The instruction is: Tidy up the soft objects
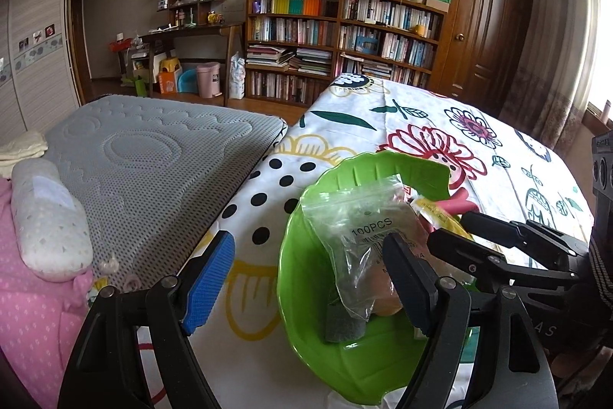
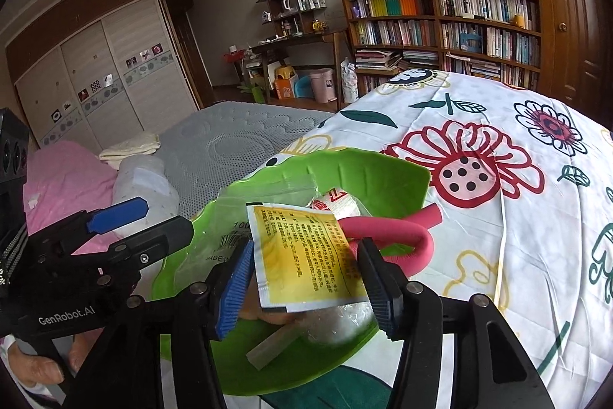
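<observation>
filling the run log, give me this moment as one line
left gripper: open over green bowl | right gripper: open around yellow sachet | in bowl: zip bag, pink foam tube

Both wrist views look closely forward over the shared green bowl (image 1: 306, 278) toward the bookshelf (image 2: 444, 29).

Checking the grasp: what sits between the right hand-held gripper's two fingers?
In the right wrist view, a yellow sachet lies between the open fingers of the right hand-held gripper, over the green bowl.
</observation>
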`<state>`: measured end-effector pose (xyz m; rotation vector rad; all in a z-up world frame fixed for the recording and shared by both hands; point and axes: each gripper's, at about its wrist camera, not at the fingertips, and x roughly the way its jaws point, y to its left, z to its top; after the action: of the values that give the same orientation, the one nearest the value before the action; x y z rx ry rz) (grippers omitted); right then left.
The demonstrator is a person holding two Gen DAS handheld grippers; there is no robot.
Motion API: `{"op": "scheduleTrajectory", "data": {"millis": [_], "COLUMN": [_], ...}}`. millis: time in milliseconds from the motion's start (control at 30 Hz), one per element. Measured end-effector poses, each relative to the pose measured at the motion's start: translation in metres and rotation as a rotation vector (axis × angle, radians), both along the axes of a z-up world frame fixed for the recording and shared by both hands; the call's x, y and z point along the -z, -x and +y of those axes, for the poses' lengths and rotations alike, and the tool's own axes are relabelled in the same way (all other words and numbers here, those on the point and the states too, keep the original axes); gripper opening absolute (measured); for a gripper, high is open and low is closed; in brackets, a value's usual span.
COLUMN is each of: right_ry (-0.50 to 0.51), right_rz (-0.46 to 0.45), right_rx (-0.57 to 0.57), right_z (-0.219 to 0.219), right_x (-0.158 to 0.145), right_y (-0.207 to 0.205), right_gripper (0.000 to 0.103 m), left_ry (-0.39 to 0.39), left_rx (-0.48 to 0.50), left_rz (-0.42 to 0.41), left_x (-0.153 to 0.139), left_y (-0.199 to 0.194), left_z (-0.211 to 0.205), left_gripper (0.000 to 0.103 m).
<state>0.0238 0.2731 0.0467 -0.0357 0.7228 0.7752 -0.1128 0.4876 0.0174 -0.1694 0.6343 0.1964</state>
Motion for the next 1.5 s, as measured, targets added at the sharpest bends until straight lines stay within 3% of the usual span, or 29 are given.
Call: {"op": "scheduleTrajectory", "data": {"millis": [700, 933, 1100, 1200, 1500], "right_ry": [-0.056, -0.014, -0.017, -0.019, 0.003], "right_rz": [0.011, -0.037, -0.047, -0.043, -0.018], "right_rx": [0.034, 0.06, 0.071, 0.079, 0.076], "right_z": [-0.016, -0.018, -0.023, -0.027, -0.034], "right_x": [-0.008, -0.009, -0.011, -0.011, -0.008], "right_y": [0.007, 0.016, 0.021, 0.022, 0.028], "right_gripper": [0.062, 0.063, 0.071, 0.076, 0.089], "left_ry": [0.001, -0.006, -0.016, -0.022, -0.108], "left_rx": [0.003, 0.014, 0.02, 0.017, -0.002], "left_rz": [0.008, 0.017, 0.021, 0.019, 0.0], "left_x": [0.004, 0.006, 0.006, 0.006, 0.004], "left_y": [-0.002, -0.004, -0.004, -0.003, 0.004], "left_z": [-0.001, -0.006, -0.01, -0.011, -0.022], "left_gripper": [0.08, 0.08, 0.081, 0.087, 0.088]}}
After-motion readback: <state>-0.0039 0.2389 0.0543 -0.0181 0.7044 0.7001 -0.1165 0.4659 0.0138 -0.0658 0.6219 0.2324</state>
